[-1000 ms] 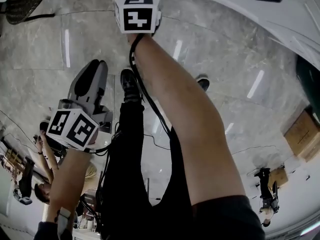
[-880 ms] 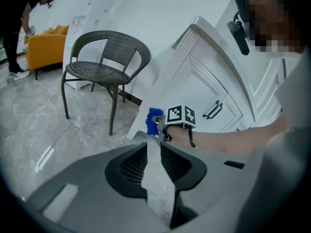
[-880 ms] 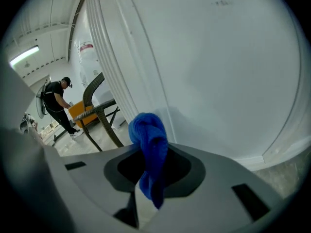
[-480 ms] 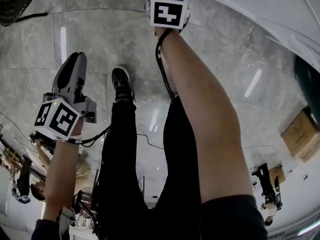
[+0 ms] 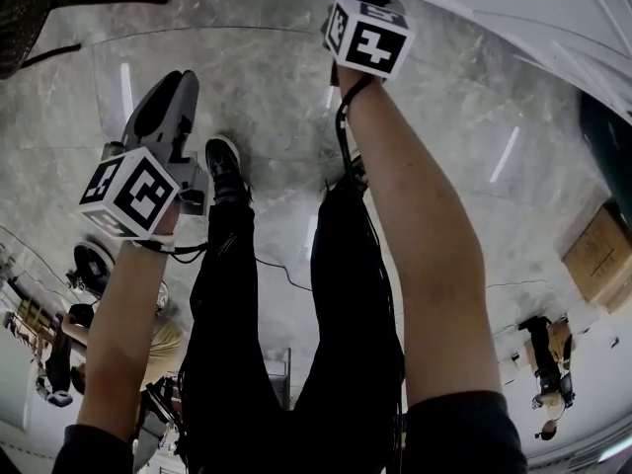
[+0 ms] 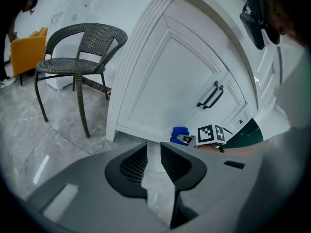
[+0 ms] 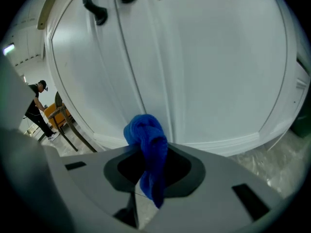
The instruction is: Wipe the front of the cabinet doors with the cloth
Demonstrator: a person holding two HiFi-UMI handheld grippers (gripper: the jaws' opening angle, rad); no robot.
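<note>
Cloth [image 7: 146,140] is a blue wad clamped in the right hand-held gripper [image 7: 147,159]. Its top pokes out past the tips and a tail hangs below. The wad sits low on the cabinet door [image 7: 214,67], by the seam just above the bottom rail. It is against the paint or a hair off; I cannot tell which.

Judgement on wiping well:
- Only a small knot of cloth leads, so lean it onto the panel until it flattens.
- Keep the hard jaw tips off the white finish.
- Use slow overlapping strokes along the panel.
- Follow the raised moulding edges, where dirt probably collects.
- Work upward toward the handle [image 7: 95,6] and go around it, not over it.
- Hold the grip firm, because a loose wad could drag out on the seam.

Right forearm [image 5: 415,235] is stretched long, forward and down, nearly straight. Its marker cube [image 5: 367,36] sits at the far end, and a bit of blue shows beyond it by the cabinet foot.

Left forearm [image 5: 128,334] is bent and held back beside the legs. The left hand-held gripper [image 6: 153,159] hovers over the floor [image 5: 267,77], aimed at the cabinet's corner. Its jaws stand a narrow slit apart with nothing between them, only floor showing through. A wicker chair [image 6: 80,57] stands off to the cabinet's side, clear of both arms.
</note>
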